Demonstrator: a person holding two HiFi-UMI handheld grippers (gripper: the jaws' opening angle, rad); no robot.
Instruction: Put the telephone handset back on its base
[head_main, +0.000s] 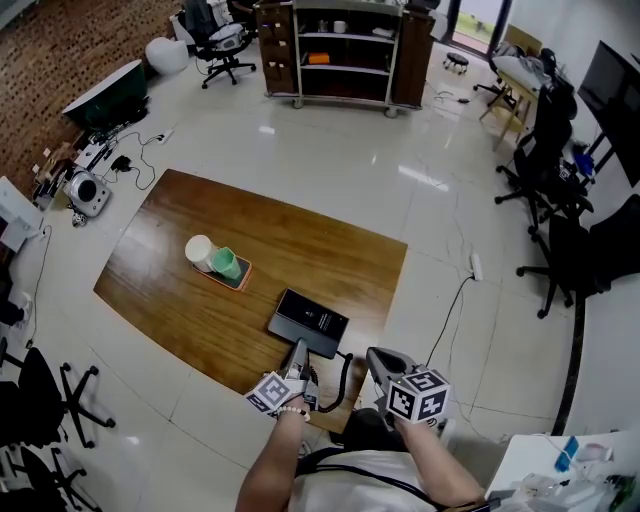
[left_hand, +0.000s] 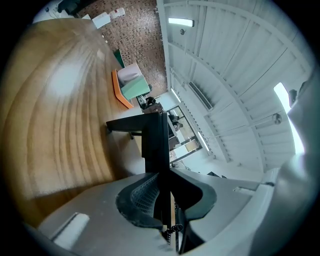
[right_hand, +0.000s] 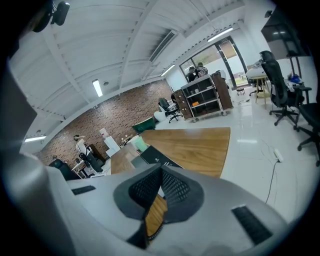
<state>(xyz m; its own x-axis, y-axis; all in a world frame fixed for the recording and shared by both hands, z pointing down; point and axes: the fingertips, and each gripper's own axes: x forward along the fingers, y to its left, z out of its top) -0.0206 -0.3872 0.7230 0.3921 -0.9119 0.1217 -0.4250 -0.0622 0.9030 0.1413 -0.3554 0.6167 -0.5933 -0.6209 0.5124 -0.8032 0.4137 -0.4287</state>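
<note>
The black telephone base (head_main: 312, 320) lies on the wooden table (head_main: 180, 290), close to its near edge. Just in front of it my left gripper (head_main: 298, 358) is shut on the black handset (left_hand: 155, 150), which stands edge-on between the pads and reaches toward the base. Its coiled cord (head_main: 347, 378) loops to the right and also shows low between the jaws as cord (left_hand: 172, 229). To the right, my right gripper (head_main: 378, 358) hovers off the table's corner, shut (right_hand: 161, 171) with nothing in it. The base (right_hand: 156, 158) and table (right_hand: 200, 145) lie beyond it.
An orange tray (head_main: 238, 276) with a green cup (head_main: 226, 263) and a white cup (head_main: 200, 250) sits mid-table, left of the base. Office chairs (head_main: 560, 170) stand at the right, a shelf cart (head_main: 345, 50) at the back, and cables and gear (head_main: 90, 185) on the floor at the left.
</note>
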